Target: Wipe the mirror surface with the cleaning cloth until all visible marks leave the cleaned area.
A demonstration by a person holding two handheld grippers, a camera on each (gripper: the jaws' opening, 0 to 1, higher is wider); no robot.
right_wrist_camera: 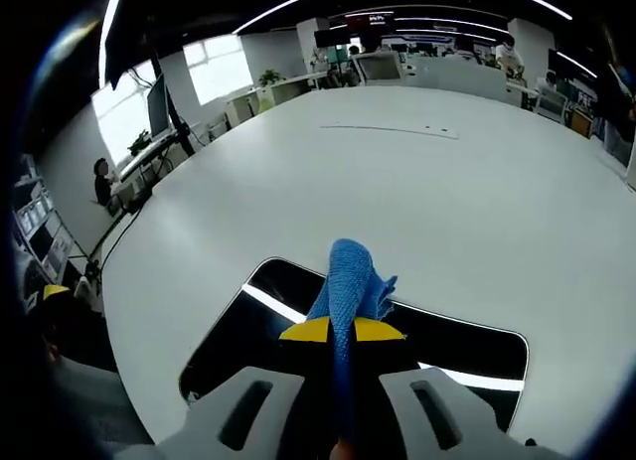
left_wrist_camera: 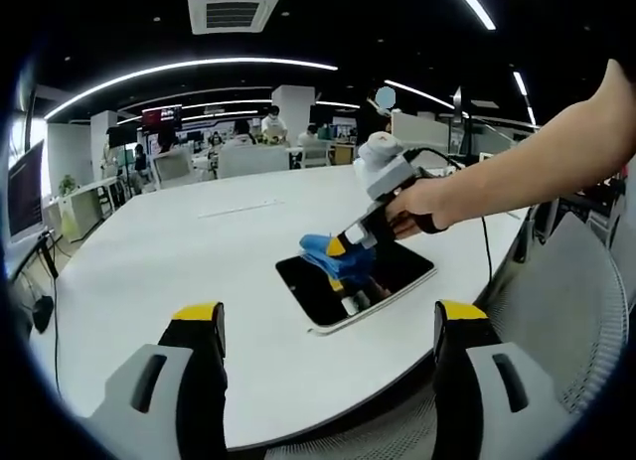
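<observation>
A dark rectangular mirror lies flat on the white table, reflecting ceiling light strips. A blue cleaning cloth rests on its glass. My right gripper, also seen from the side as the right gripper held by a person's hand, is shut on the blue cloth and presses it on the mirror. My left gripper stands open over the table's near edge, well short of the mirror, with nothing between its jaws.
A mesh chair back stands at the right of the table. Desks, monitors and seated people fill the office behind. A cable trails from the right gripper across the table. A thin strip lies mid-table.
</observation>
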